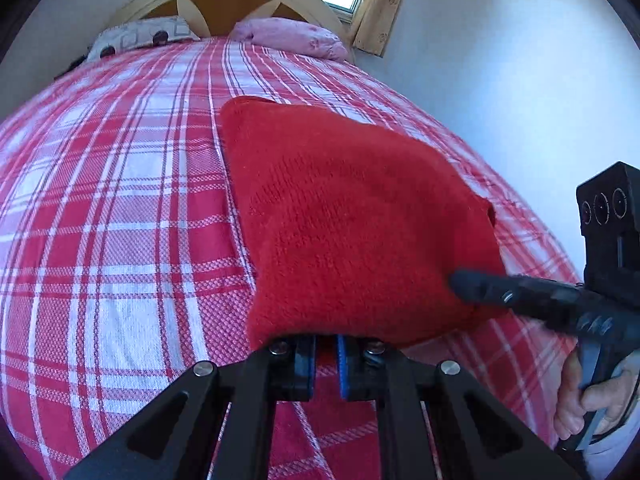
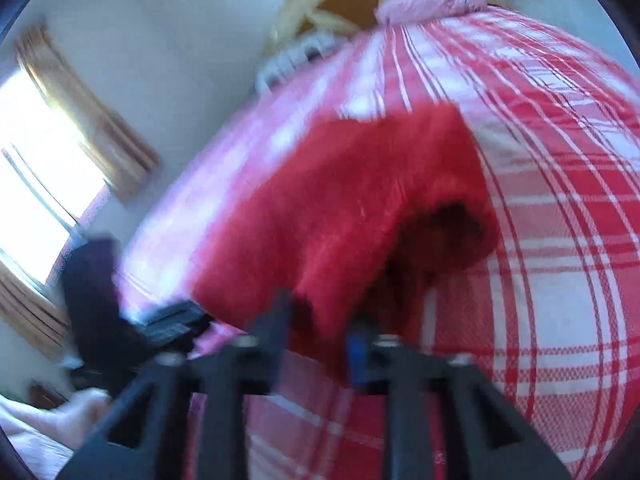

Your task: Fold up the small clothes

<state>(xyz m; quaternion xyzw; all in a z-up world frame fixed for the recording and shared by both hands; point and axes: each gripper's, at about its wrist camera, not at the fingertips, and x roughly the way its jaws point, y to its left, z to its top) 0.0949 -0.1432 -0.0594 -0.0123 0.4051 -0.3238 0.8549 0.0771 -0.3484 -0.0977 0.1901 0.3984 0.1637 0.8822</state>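
A small red knitted garment (image 1: 352,220) is lifted above the red and white checked bedspread (image 1: 120,200). My left gripper (image 1: 326,350) is shut on its near edge, jaws almost together around the cloth. My right gripper (image 1: 464,284) reaches in from the right and touches the garment's right edge. In the blurred right wrist view the garment (image 2: 340,208) hangs in front of my right gripper (image 2: 320,332), whose fingers sit at its lower edge with cloth between them. The left gripper (image 2: 172,324) shows at the left of that view.
The bed's wooden headboard (image 1: 240,4) stands at the far end with a patterned pillow (image 1: 140,36) and a pink pillow (image 1: 296,38). A window with yellow curtains (image 1: 380,4) and a white wall (image 1: 520,80) are to the right.
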